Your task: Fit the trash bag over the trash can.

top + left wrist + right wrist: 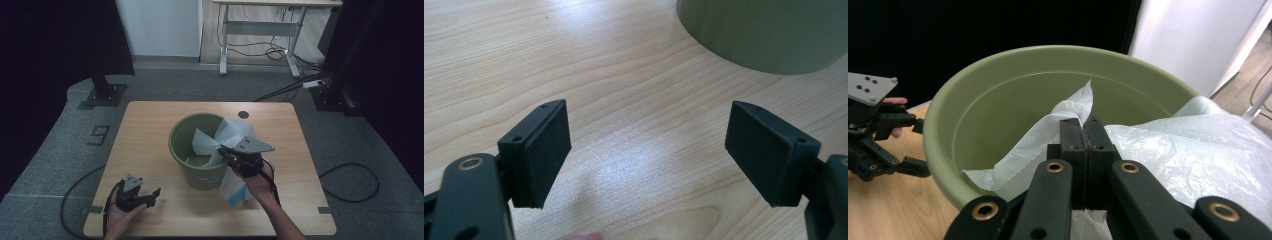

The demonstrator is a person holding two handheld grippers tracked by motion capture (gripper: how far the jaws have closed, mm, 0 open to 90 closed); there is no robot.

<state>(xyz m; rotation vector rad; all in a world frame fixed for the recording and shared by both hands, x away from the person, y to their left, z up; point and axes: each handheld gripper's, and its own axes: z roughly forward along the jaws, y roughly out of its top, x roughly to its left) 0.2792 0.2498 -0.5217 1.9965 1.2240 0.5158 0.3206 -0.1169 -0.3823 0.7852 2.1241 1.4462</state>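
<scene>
Right gripper (1083, 132) sits low center in its own view, fingers pinched tight on a white plastic bag (1048, 135) draped over the near rim of the green bucket (197, 145) mid-frame. Left gripper (134, 195) rests lower left on the wooden surface (150, 120), fingers wide and holding nothing.

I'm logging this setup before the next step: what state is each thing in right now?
Green bucket: upright on the table, open-topped.
White plastic bag: partly in the bucket, draped over its rim, not spread out.
Right tool: shut on the bag's edge above the bucket.
Left tool: open, nothing between its jaws, low over the table.
</scene>
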